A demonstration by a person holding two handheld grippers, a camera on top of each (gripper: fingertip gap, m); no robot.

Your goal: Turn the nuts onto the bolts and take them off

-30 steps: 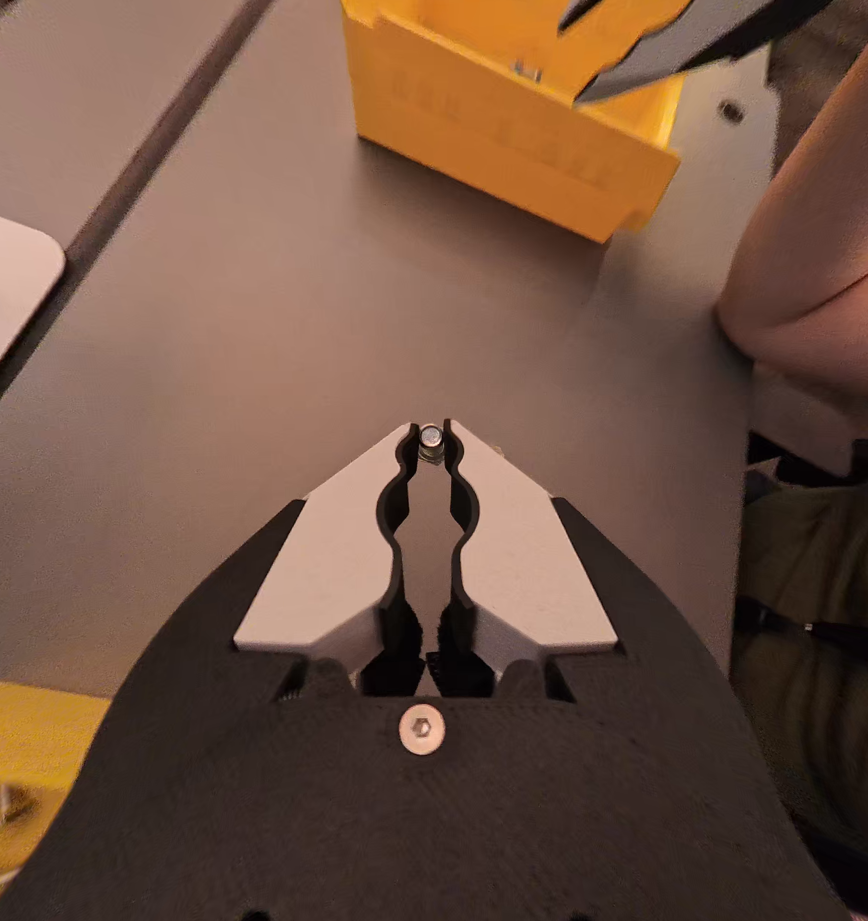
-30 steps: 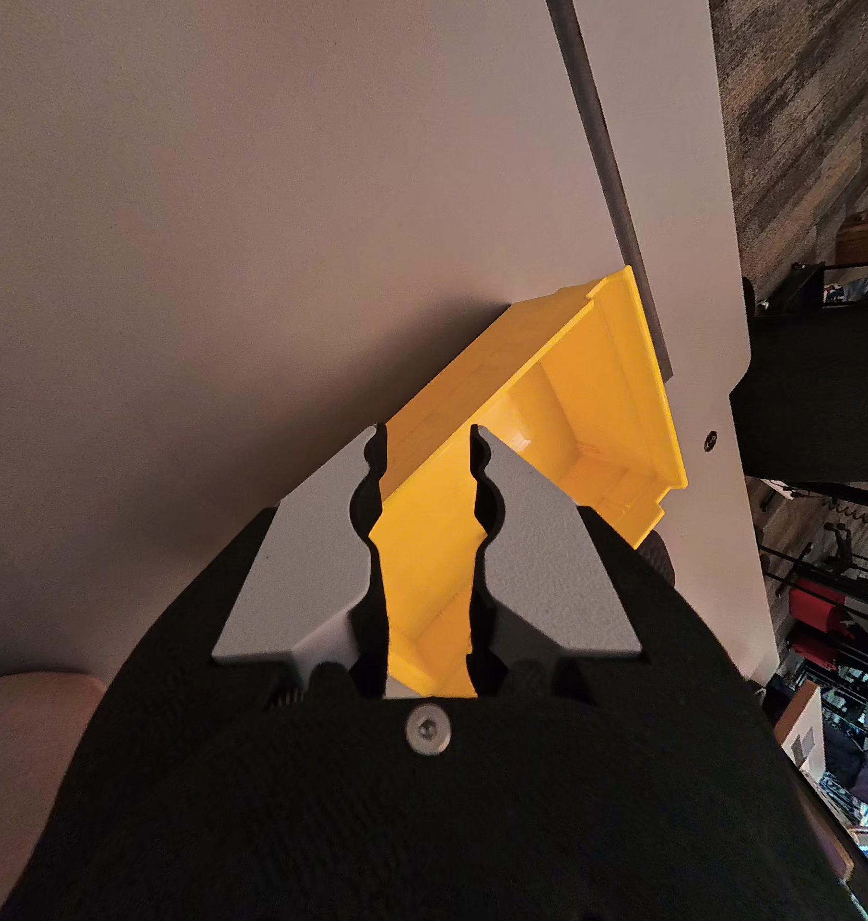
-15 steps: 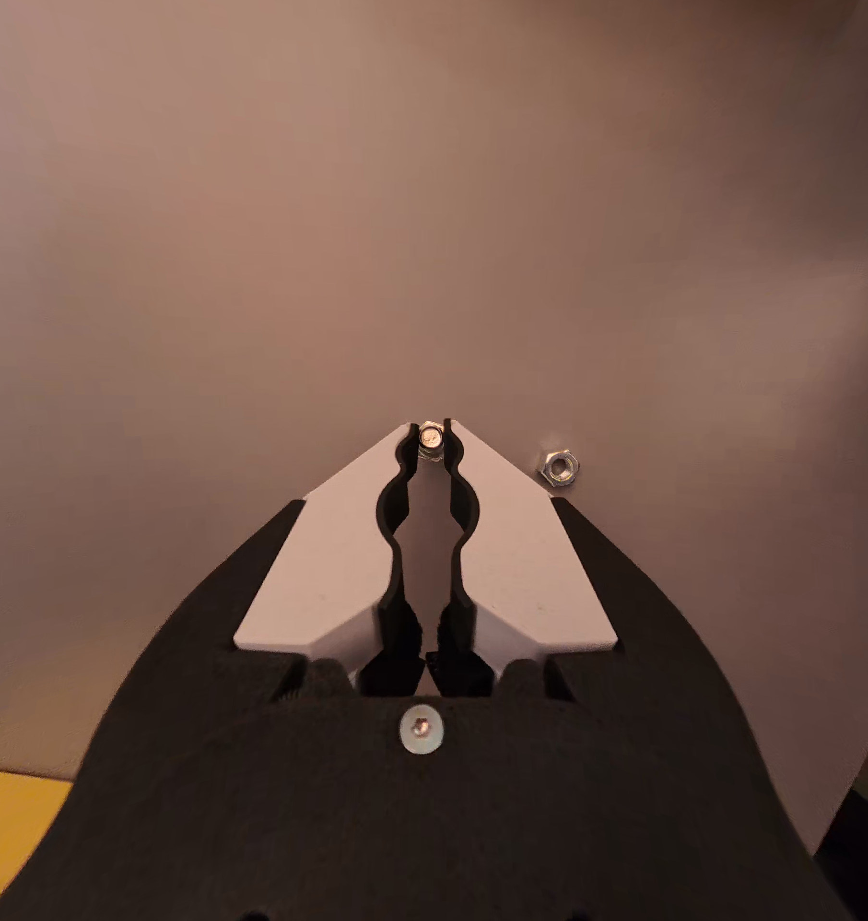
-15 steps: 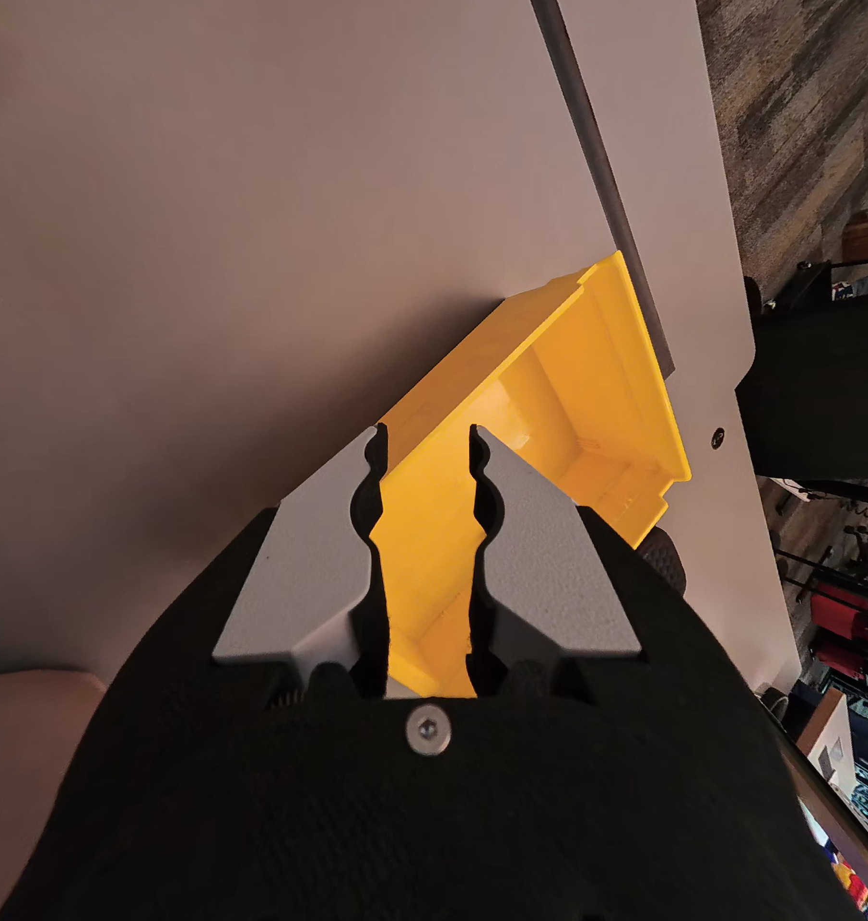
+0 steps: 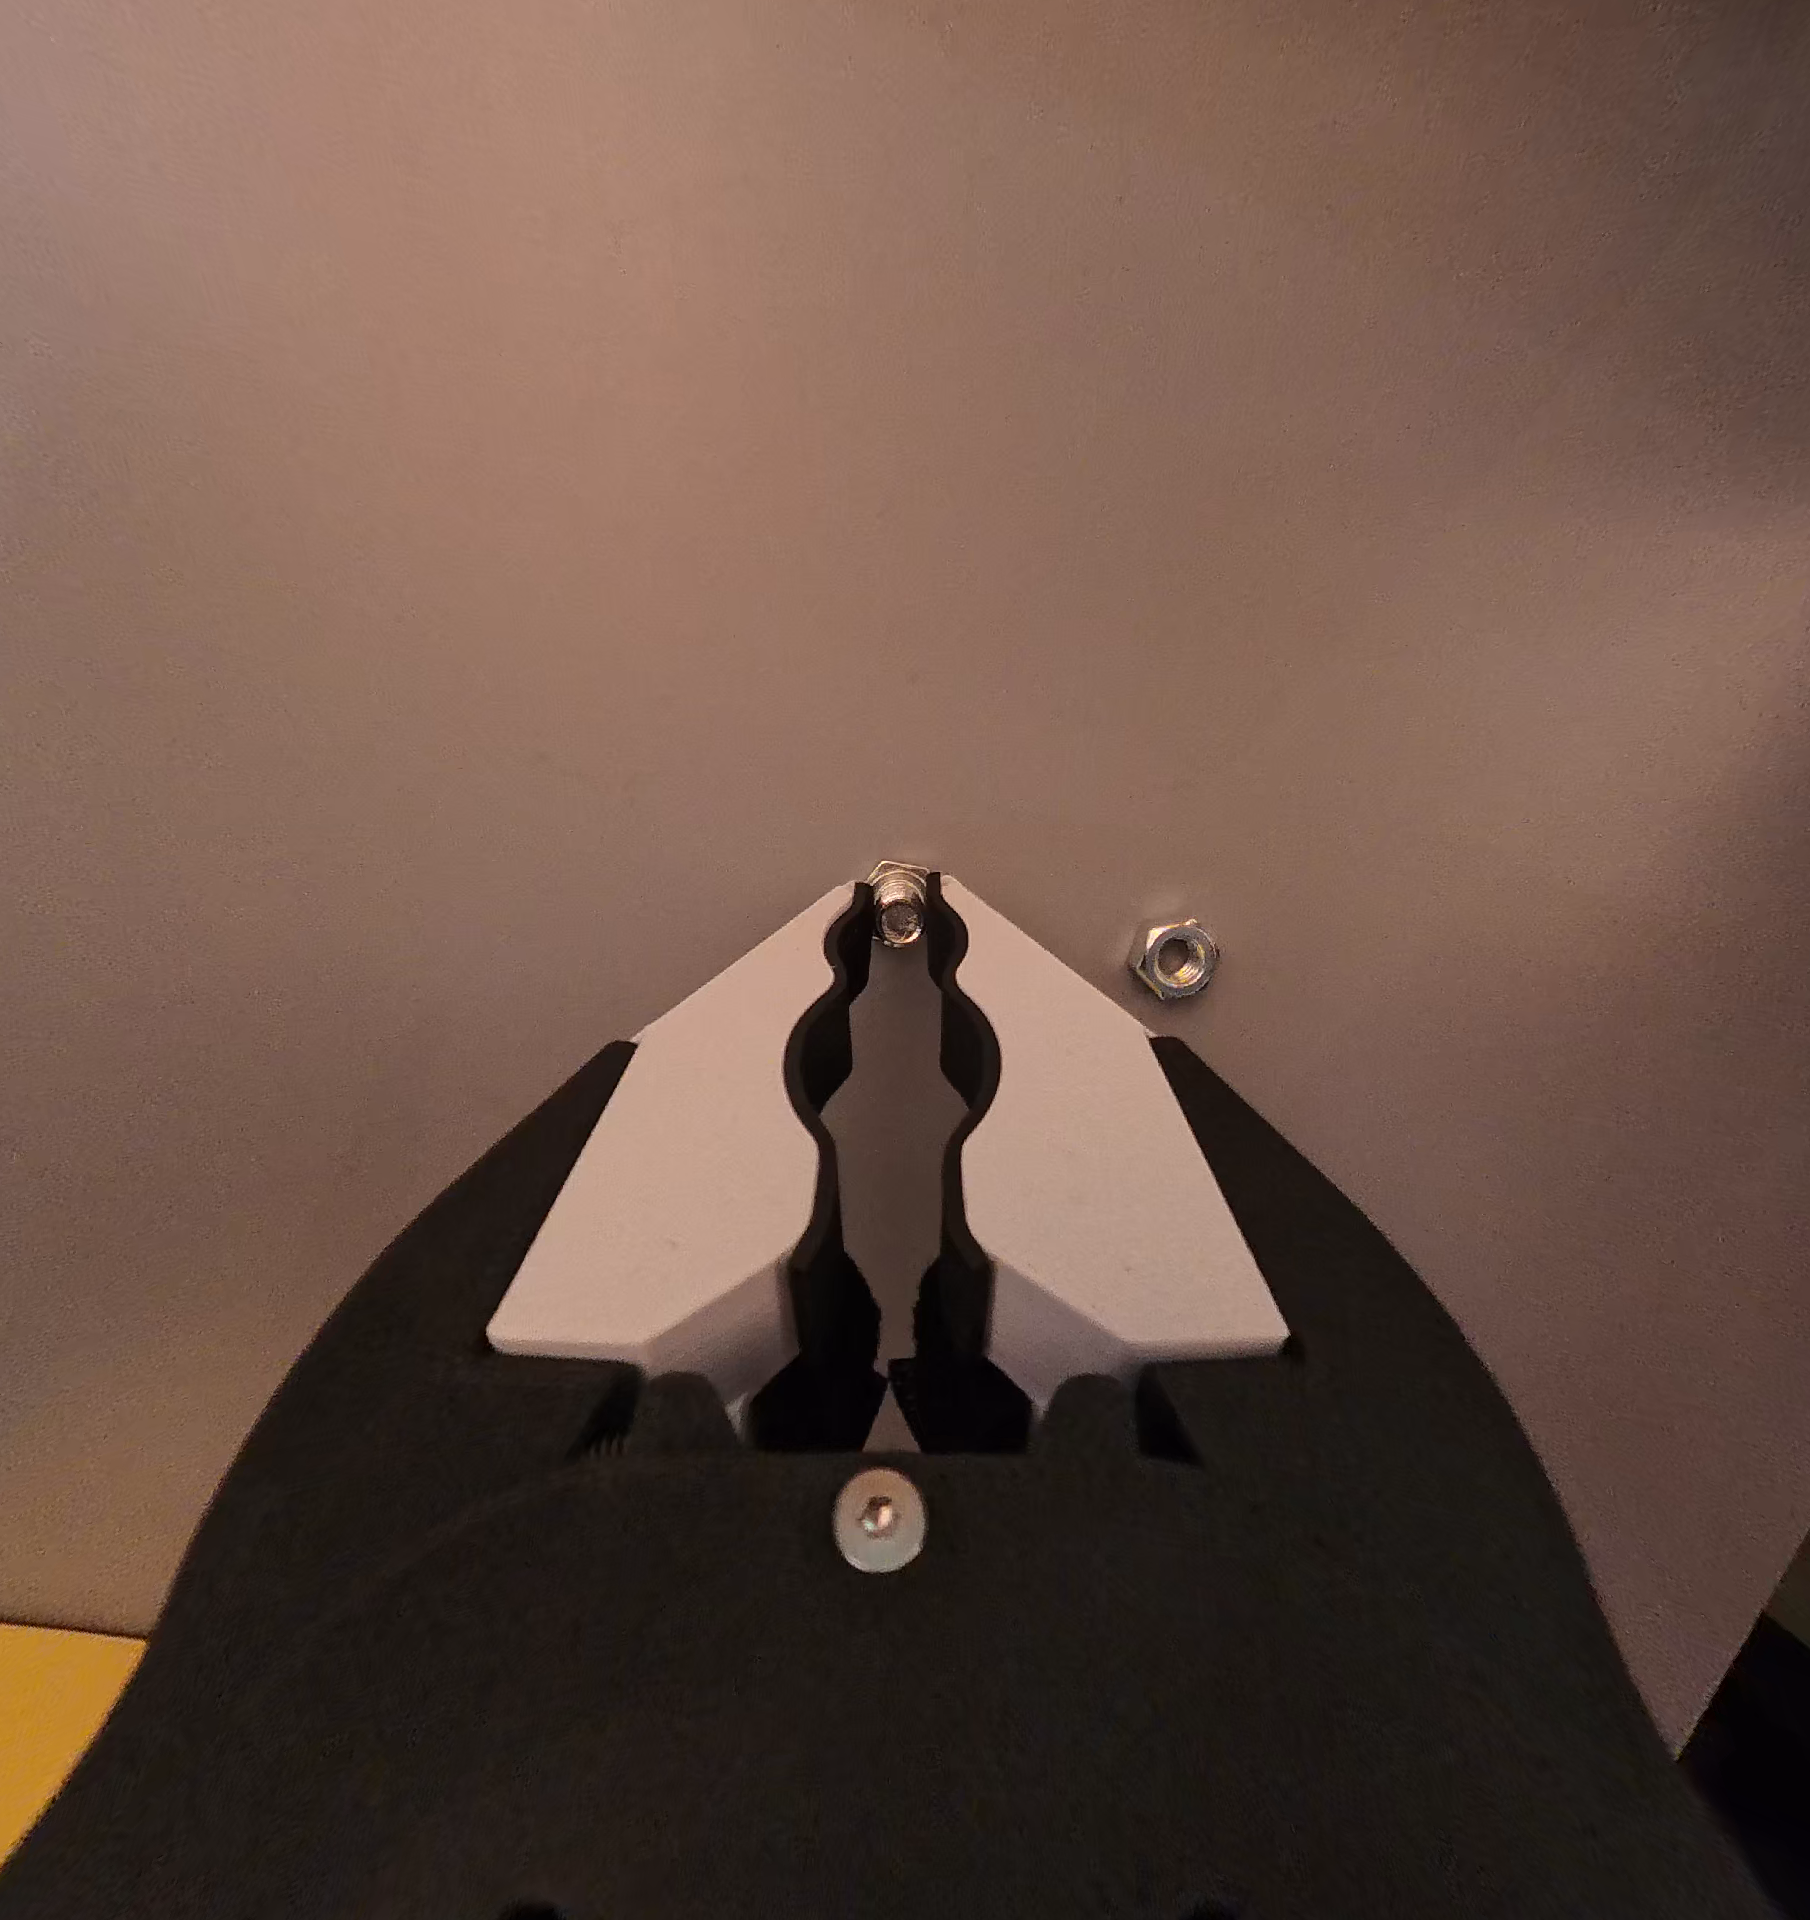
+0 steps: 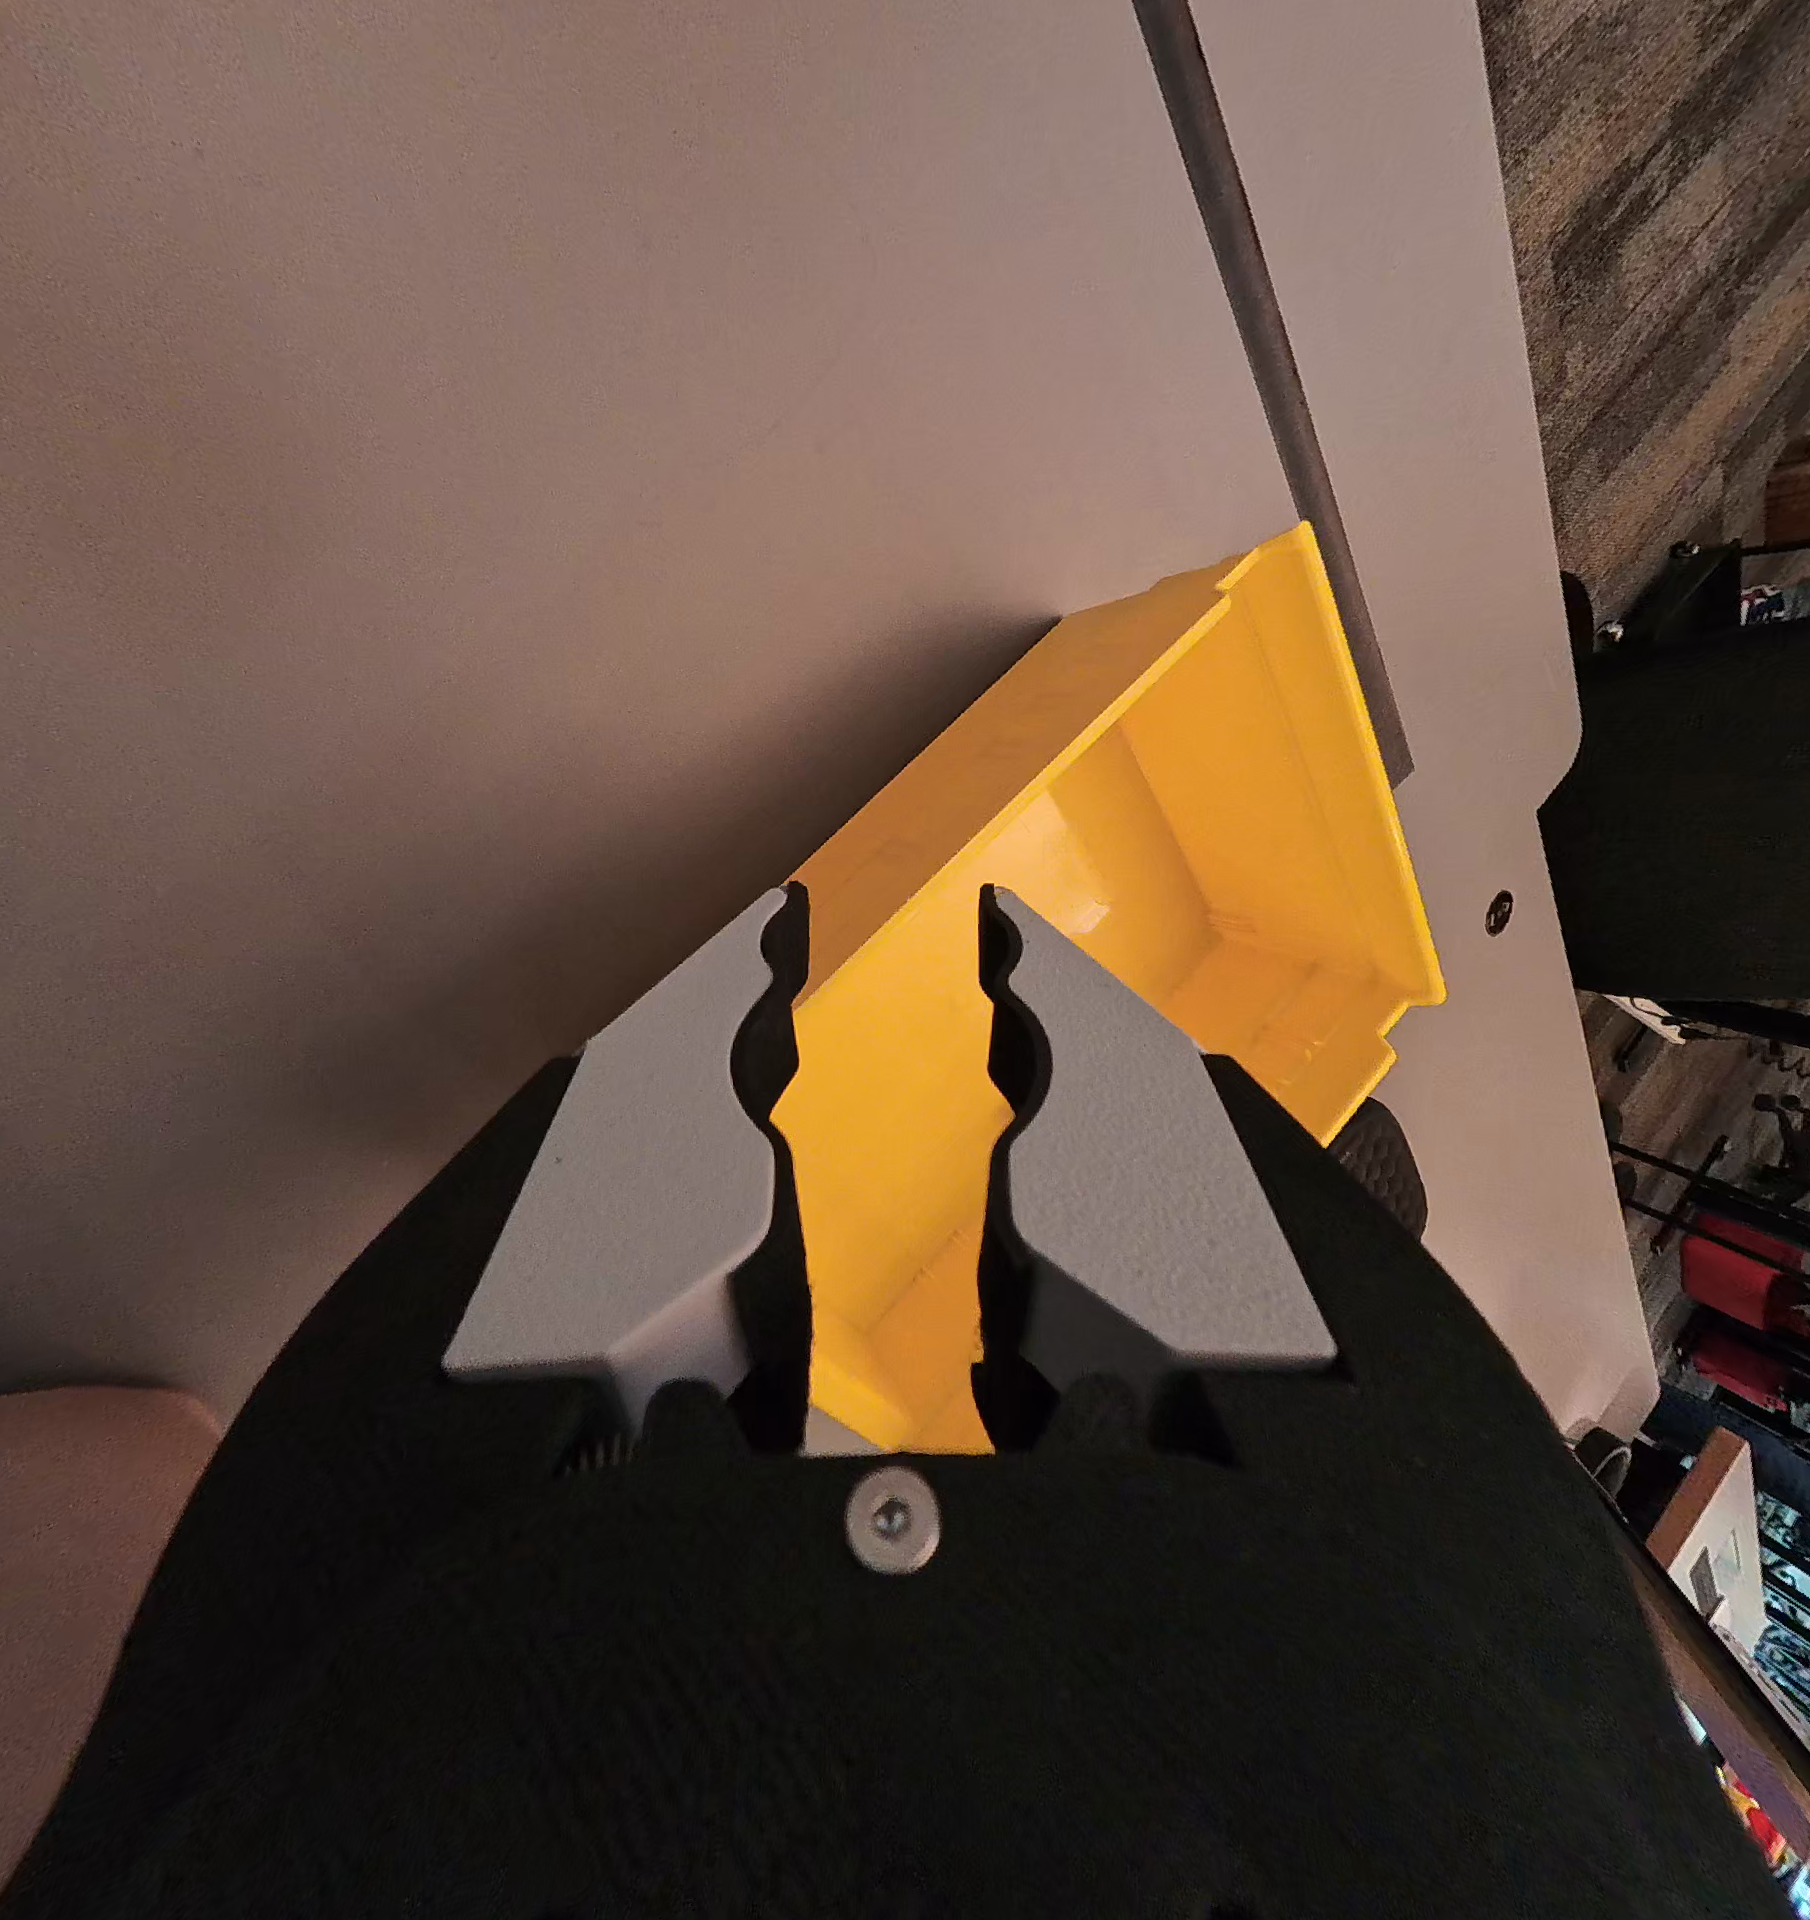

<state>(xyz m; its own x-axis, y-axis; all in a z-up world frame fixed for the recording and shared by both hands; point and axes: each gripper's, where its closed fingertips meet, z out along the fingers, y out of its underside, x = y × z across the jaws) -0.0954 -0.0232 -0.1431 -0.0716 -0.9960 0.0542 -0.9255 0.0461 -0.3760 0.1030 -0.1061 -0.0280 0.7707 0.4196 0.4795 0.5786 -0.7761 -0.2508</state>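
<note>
In the left wrist view my left gripper (image 5: 901,914) is shut on a small silver bolt (image 5: 899,920), its threaded end facing the camera, held close over the grey table (image 5: 880,468). A loose silver hex nut (image 5: 1178,958) lies flat on the table just right of the fingertips. In the right wrist view my right gripper (image 6: 893,909) is open and empty, hanging above a yellow bin (image 6: 1244,831) that looks empty where it shows.
A corner of another yellow bin (image 5: 18,1704) shows at the lower left of the left wrist view. The table's edge (image 5: 1753,1621) falls away at the lower right. A seam (image 6: 1265,353) crosses the table behind the bin. A person's arm (image 6: 39,1538) shows at lower left. About 25 cm separates my left fingertips from my right. To the loose silver hex nut (image 5: 1178,958): left tips about 6 cm, right tips about 25 cm.
My left gripper tilted down toward the table with the bolt; the yellow bin and arm left its view and the loose nut came into view. The right gripper barely shifted.
</note>
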